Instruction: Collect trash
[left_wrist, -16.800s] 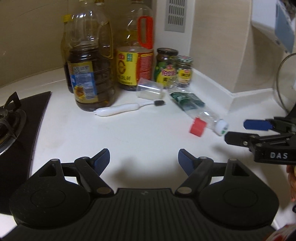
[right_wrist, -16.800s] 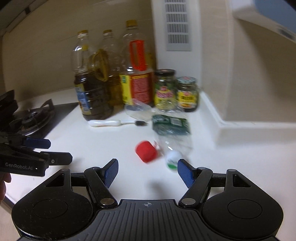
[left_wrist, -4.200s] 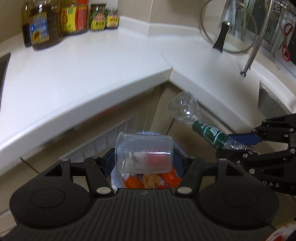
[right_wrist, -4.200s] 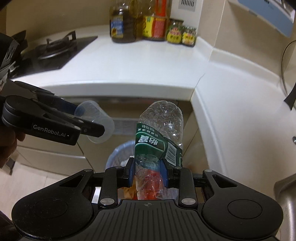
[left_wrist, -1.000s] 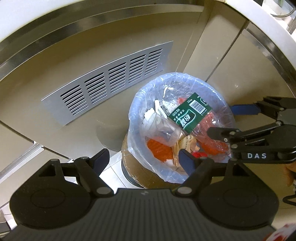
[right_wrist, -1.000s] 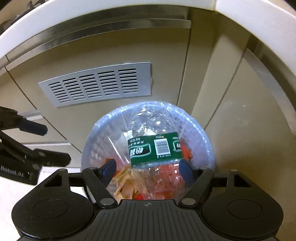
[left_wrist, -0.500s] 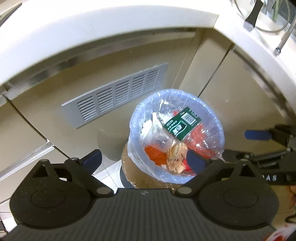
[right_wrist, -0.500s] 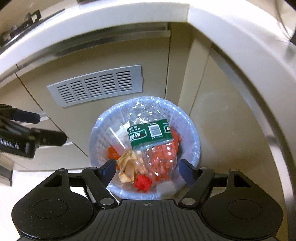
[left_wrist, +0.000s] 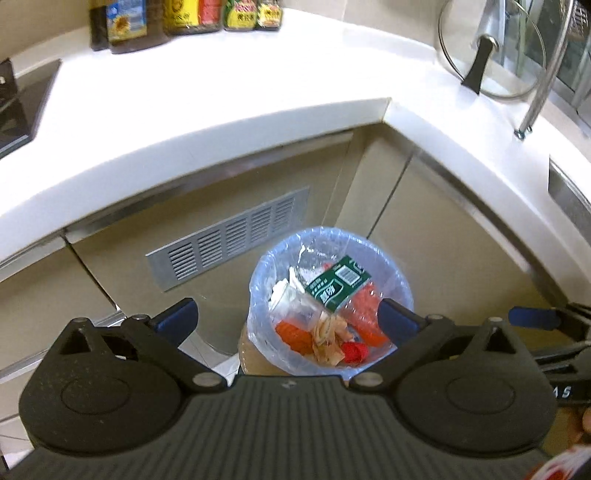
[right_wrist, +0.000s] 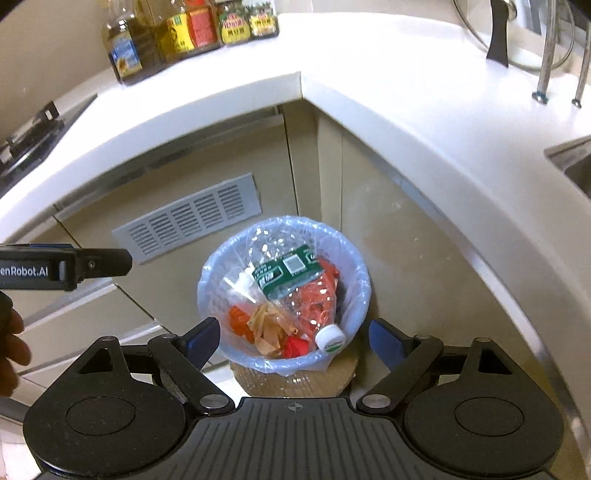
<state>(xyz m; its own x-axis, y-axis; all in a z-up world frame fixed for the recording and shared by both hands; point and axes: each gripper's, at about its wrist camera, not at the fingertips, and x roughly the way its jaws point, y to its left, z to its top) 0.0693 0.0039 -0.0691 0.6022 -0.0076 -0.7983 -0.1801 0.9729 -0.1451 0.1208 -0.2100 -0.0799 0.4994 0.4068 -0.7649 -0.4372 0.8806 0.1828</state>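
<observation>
Both grippers have been raised since the earlier frames, so the worktop is back in view above the bin. Nothing is held by the left gripper; its jaws have just been opened to their widest, with only the bin seen far below between them. In the bin, the clear cup lies at about nine o'clock, the green-labelled bottle across the middle, its white cap toward five o'clock. The right gripper is likewise empty, its jaws just spread further. On the worktop only oil bottles and jars are seen at twelve o'clock; collection is judged essentially finished.
</observation>
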